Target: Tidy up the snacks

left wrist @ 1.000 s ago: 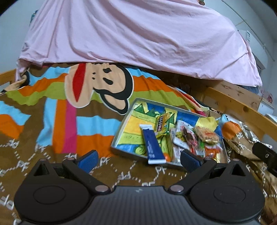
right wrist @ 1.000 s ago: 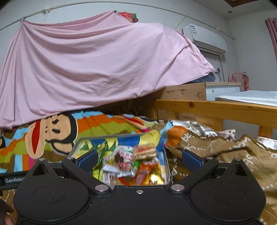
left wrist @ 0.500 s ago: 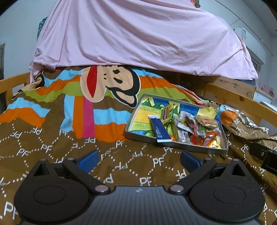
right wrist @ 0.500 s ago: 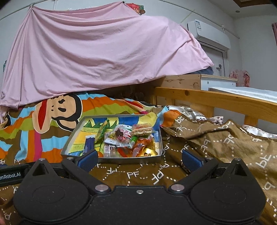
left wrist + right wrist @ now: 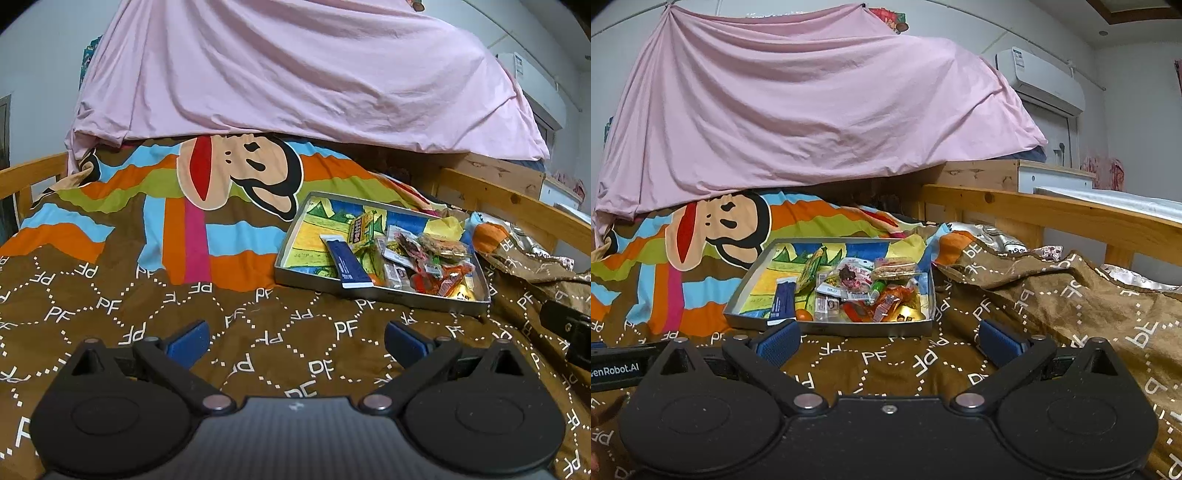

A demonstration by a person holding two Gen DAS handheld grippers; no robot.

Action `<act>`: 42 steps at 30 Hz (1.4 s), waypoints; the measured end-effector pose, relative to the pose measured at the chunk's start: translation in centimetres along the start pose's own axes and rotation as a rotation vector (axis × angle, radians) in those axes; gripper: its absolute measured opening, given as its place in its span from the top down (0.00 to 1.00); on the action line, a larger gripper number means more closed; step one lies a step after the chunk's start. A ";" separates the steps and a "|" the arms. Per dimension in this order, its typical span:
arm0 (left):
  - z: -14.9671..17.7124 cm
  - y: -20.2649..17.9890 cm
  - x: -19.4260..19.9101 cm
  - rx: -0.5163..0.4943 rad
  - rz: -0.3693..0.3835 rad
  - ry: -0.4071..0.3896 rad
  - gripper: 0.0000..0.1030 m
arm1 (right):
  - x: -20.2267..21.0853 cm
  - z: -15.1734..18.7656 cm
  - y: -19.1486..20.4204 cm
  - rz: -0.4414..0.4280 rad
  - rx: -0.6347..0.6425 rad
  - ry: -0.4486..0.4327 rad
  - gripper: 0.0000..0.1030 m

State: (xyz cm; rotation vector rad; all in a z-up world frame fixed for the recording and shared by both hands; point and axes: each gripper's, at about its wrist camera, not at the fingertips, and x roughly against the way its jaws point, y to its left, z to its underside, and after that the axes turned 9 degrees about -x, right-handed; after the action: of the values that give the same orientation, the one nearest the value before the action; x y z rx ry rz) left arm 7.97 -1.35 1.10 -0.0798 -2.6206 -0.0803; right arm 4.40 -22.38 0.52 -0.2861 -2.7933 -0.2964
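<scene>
Blue-padded jaws of the left gripper (image 5: 293,341) and right gripper (image 5: 888,341) both stand wide apart, empty, low in their frames over a brown quilt (image 5: 258,332). Bare quilt separates them from the metal tray (image 5: 849,328) at mid-frame. Snack packets (image 5: 871,295) crowd its right half; a blue bar (image 5: 345,264) points nearly toward the cameras, overhanging the near rim. Beyond hangs a pink sheet (image 5: 812,110).

Matt metal tray (image 5: 827,326), glossy wrappers (image 5: 882,299), cloth blanket (image 5: 886,365)
</scene>
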 end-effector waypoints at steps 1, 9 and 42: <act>0.1 0.0 0.0 -0.001 0.001 0.002 0.00 | 0.0 0.1 0.0 0.001 0.000 0.001 0.01; 0.6 -0.4 -0.5 -0.021 -0.007 0.022 0.00 | -0.6 0.9 -0.4 -0.007 0.008 0.019 0.01; 2.3 1.0 -2.7 -0.070 0.003 0.018 0.00 | -3.5 2.7 -0.6 -0.045 0.020 0.132 0.01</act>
State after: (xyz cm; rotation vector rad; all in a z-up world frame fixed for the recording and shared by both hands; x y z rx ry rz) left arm 9.21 -0.33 -2.19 -0.1063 -2.6001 -0.1708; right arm 6.76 -22.90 -3.23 -0.1923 -2.6737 -0.2864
